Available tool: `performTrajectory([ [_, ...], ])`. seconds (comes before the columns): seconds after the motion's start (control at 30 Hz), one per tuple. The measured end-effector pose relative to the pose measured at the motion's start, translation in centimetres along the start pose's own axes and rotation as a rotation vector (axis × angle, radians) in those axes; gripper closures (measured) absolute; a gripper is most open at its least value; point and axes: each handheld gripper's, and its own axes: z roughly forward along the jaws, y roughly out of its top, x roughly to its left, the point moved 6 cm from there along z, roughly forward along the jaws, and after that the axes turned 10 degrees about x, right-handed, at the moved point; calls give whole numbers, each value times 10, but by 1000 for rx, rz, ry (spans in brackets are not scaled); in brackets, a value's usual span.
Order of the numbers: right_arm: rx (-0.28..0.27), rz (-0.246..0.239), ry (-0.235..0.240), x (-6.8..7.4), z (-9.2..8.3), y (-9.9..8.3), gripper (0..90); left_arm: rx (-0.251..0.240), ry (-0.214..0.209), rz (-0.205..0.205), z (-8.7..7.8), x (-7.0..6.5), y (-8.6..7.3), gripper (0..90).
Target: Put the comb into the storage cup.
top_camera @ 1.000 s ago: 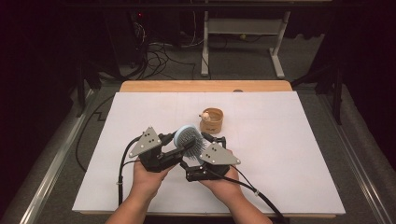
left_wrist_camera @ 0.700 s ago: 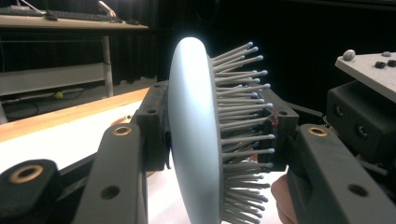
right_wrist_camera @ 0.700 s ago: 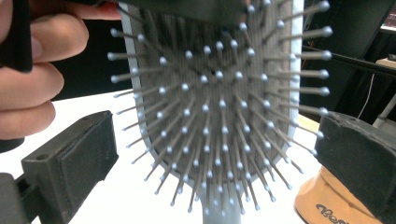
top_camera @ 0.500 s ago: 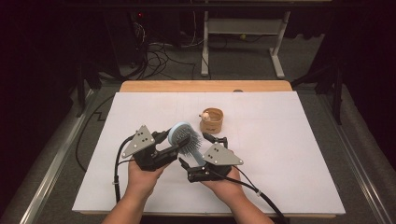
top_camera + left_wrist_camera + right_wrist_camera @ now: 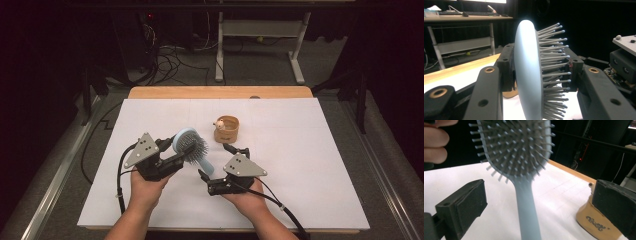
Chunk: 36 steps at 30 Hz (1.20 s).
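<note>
**Blue hairbrush up, handover pending**

Pale-blue hairbrush (image 5: 191,146) sits clamped by its head in my left gripper (image 5: 172,156), lifted above the near-left of the white table (image 5: 310,165), handle hanging toward my right gripper (image 5: 218,162). Those jaws stand wide around the handle, not pressing. I judge the next move is to close on the handle. Count: one brush, one tan cup (image 5: 227,129), two grippers.

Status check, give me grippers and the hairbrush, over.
Left gripper shut on hairbrush head, brush held off the table. Right gripper open, jaws either side of the handle, not gripping. Small wooden cup stands just beyond, apart.
</note>
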Motion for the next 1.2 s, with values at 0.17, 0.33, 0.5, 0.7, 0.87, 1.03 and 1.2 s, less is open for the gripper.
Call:
performTrajectory([
  [0.17,12,7,-16,-11,-5,-5,0,-11,16,-1,-3,6,4,547],
  [0.33,18,25,-32,-22,-12,-11,0,-22,28,10,-7,11,8,547],
  [0.5,23,49,-47,-34,-18,-16,1,-33,37,13,-11,15,12,547],
  [0.7,27,66,-77,-48,-28,-24,1,-43,52,29,-15,19,16,547],
  [0.87,32,89,-94,-60,-38,-32,1,-48,64,45,-17,21,18,548],
  [1.03,38,96,-123,-70,-47,-39,1,-51,74,51,-18,24,19,548],
  [1.2,41,109,-146,-79,-56,-47,1,-54,85,61,-20,26,21,548],
])
